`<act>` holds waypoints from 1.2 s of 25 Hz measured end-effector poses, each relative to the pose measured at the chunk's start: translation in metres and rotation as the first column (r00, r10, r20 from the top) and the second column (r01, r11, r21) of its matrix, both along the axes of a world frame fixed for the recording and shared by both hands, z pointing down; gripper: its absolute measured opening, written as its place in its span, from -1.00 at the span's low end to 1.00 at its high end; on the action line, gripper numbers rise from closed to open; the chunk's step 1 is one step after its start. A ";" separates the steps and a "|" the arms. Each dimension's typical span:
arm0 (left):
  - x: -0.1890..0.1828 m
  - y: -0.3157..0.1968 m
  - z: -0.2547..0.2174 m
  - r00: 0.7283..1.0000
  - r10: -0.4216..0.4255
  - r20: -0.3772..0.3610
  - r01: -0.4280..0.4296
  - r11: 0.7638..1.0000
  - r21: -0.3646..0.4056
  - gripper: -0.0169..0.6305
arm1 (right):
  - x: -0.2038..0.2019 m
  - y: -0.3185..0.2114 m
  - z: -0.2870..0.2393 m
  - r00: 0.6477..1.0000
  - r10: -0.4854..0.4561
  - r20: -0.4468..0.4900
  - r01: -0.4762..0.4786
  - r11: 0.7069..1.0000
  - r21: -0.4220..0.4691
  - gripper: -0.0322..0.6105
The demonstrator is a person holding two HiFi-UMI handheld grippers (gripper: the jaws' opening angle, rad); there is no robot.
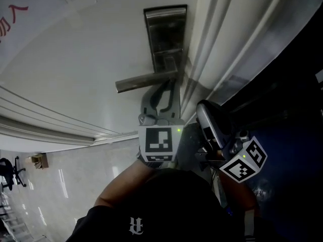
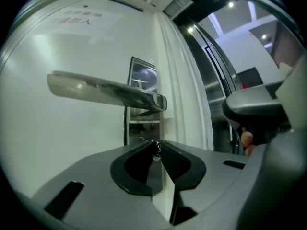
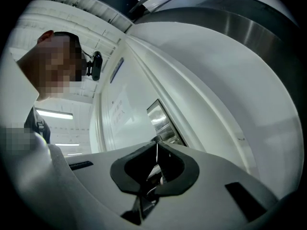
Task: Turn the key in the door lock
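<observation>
Okay, the left gripper (image 2: 156, 145) is pointing straight at the door (image 2: 57, 143), and its jaws are sitting almost fully together, with only a sliver of gap. They are pinching a small shiny key (image 2: 156, 155) right at their tips. The key is poking forward from the tips toward the lower part of the steel lock plate (image 2: 143, 78), directly ahead of the jaws. Whether it is seated in the keyhole is not showing clearly.

Just above the jaws, the lever handle (image 2: 105, 91) is lying level, reaching away to the jaws' left from the plate.

Off to the right of those jaws, the right gripper (image 3: 156, 150) is hanging beside the door's edge. Its jaws are pressing closed tip to tip and gripping nothing. The same plate is gleaming just beyond and above their tips.

From the head view, the left gripper's marker cube (image 1: 160, 142) is facing the camera below the handle, and the right one's cube (image 1: 245, 160) is tilting nearby.
</observation>
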State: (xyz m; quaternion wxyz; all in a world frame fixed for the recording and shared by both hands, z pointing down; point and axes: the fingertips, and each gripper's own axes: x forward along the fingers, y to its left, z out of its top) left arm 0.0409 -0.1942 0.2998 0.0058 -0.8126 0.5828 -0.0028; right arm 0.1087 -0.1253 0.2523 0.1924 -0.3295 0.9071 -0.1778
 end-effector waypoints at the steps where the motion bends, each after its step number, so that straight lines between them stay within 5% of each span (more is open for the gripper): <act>1: 0.000 0.000 0.000 1.000 -0.003 0.026 0.003 1.000 0.005 -0.79 | 0.002 -0.001 0.001 1.000 0.003 0.002 -0.003 1.000 -0.004 -0.85; 8: 0.004 0.000 0.002 0.966 -0.040 0.255 0.025 0.998 0.060 -0.80 | 0.009 -0.010 0.014 0.999 -0.002 0.046 0.005 0.998 -0.065 -0.85; 14: 0.009 0.001 0.002 0.878 -0.087 0.471 0.025 0.990 0.137 -0.82 | 0.009 -0.008 0.016 0.998 -0.015 0.054 0.019 0.997 -0.072 -0.85; 17: 0.011 0.002 0.004 0.796 -0.117 0.594 0.013 0.984 0.175 -0.83 | 0.011 -0.008 0.016 0.998 -0.015 0.055 0.019 0.997 -0.072 -0.85; 26: 0.017 0.003 0.011 0.478 -0.166 0.863 -0.085 0.969 0.233 -0.86 | 0.011 -0.007 0.015 0.998 -0.023 0.059 0.027 0.997 -0.072 -0.85; 30: 0.018 0.004 0.013 0.397 -0.151 0.905 -0.134 0.966 0.220 -0.85 | 0.012 -0.006 0.014 0.998 -0.022 0.058 0.026 0.997 -0.070 -0.85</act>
